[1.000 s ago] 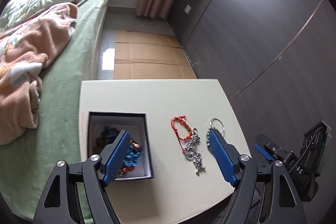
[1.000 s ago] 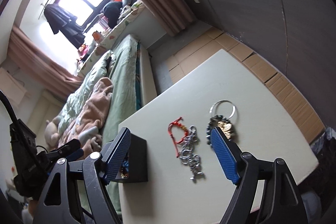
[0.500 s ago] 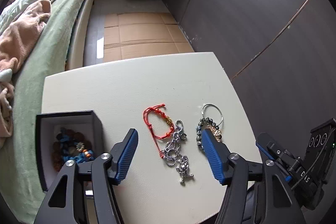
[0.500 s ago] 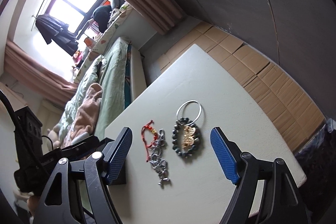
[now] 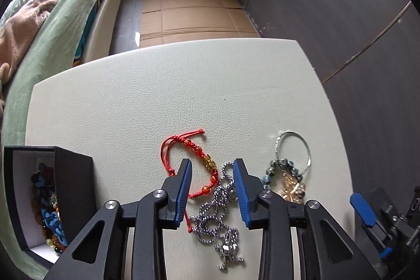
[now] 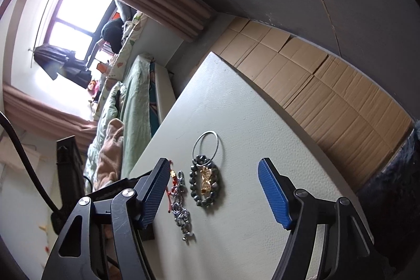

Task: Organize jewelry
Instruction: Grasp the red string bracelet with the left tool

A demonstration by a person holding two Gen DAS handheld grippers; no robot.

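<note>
L gripper has dropped in close over the table vs 1 s ago, when it hung higher w/ the black box between its fingers. The fingers have narrowed too: then spread wide, now partly closed, straddling the beaded stretch of the red cord bracelet and the top loop of the silver ball chain. No pinch yet, gap shows both sides. Reads as lining up a grab on one of those two; they overlap, so it may lift both.

R gripper sits at about 4 o'clock from the L one, fingers spread wide, holding nothing. It has slid so the dark bead bracelet w/ its gold charm, and the thin silver ring touching it, lie between its fingers.

Black box is open at 9 o'clock of the L gripper, near the table's edge. White lining; inside a heap of beaded pieces, blue, brown, some green/yellow. Exact count can't be told. Three loose groups remain on the table at 12–3 o'clock of the box, so the sort looks partway done.
</note>
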